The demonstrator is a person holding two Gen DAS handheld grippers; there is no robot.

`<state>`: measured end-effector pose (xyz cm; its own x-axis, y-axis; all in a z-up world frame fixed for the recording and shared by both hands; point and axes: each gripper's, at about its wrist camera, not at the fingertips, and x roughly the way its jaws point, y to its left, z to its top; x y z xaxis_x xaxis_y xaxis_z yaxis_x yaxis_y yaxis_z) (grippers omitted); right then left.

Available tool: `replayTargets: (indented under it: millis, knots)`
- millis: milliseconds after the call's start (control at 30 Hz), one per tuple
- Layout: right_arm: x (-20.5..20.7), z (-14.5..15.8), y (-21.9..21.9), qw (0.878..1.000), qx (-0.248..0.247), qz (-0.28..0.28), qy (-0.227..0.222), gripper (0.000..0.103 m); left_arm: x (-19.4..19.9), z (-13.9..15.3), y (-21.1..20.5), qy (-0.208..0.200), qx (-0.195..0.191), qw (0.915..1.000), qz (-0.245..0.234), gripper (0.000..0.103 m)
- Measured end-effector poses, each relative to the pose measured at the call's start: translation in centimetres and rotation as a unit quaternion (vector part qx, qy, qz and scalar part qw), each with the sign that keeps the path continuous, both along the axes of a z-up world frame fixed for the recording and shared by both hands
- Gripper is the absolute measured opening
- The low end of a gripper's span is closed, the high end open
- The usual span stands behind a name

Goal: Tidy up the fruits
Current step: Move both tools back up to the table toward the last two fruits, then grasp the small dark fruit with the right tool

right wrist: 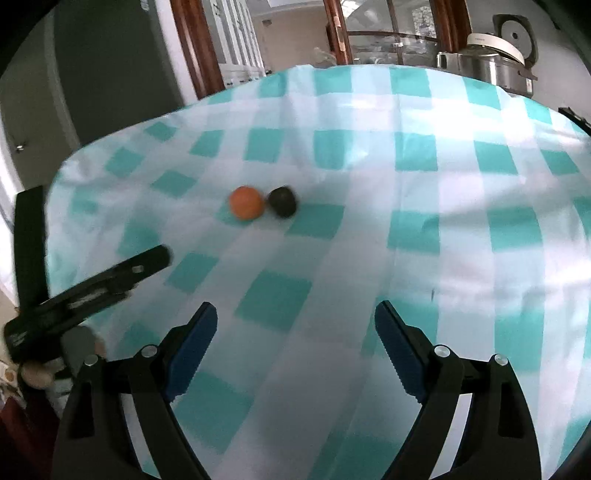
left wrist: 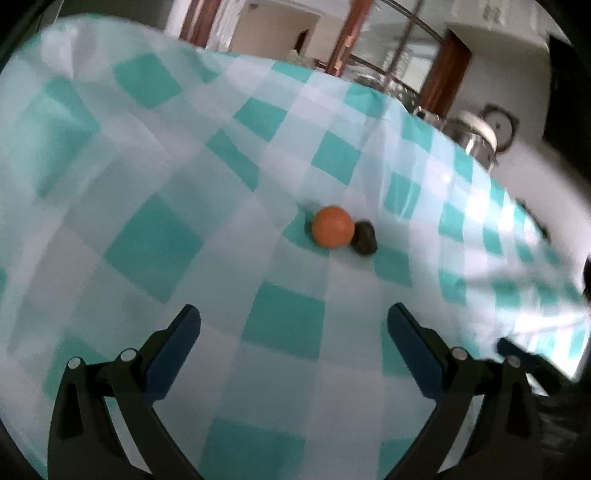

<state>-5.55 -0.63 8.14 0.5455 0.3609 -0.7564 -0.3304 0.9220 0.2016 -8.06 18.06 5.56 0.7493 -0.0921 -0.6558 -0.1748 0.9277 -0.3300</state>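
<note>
An orange (left wrist: 332,226) lies on the teal-and-white checked tablecloth (left wrist: 147,184), touching a dark avocado-like fruit (left wrist: 364,237) on its right. Both show in the right wrist view too: the orange (right wrist: 246,202) and the dark fruit (right wrist: 282,201). My left gripper (left wrist: 293,319) is open and empty, above the cloth, short of the fruits. My right gripper (right wrist: 295,317) is open and empty, nearer the table's front, with the fruits ahead and to its left. The left gripper also shows in the right wrist view (right wrist: 110,277) at the left edge.
A steel rice cooker (right wrist: 495,55) stands beyond the table's far right edge. Wood-framed glass doors (right wrist: 369,33) are behind the table. The cloth (right wrist: 443,221) has creases across the middle.
</note>
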Motion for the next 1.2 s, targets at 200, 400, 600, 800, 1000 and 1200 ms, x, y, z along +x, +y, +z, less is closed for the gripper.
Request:
replayTargets:
  millis: [200,400,600,800,1000,1200]
  knots:
    - [7.8,-3.6,2.9,0.998,-0.037,0.040,0.032,0.085,-0.4,-0.9,1.0,-0.016,-0.053,0.9984,0.011,0.101]
    - [12.7,-5.4,6.8,0.990,-0.098,0.092,0.040,0.068,-0.7,-1.7,3.1,-0.013,-0.115,0.9925,0.038,0.101]
    - [15.7,-5.9,8.0,0.989,-0.106,0.101,0.030,0.062,-0.8,-1.9,3.5,-0.017,-0.126,0.9905,0.053,0.101]
    - [14.1,-5.0,6.3,0.993,-0.071,0.091,0.022,0.036,-0.8,-1.5,2.7,-0.019,-0.096,0.9941,0.047,0.101]
    - [10.0,-1.9,-2.4,1.000,0.014,-0.013,-0.023,0.036,-0.8,-1.2,1.9,-0.014,-0.068,0.9970,0.034,0.101]
    - [10.1,-1.5,-7.6,0.992,0.065,-0.094,-0.058,0.036,-0.3,-1.1,0.2,0.002,-0.036,0.9993,0.000,0.101]
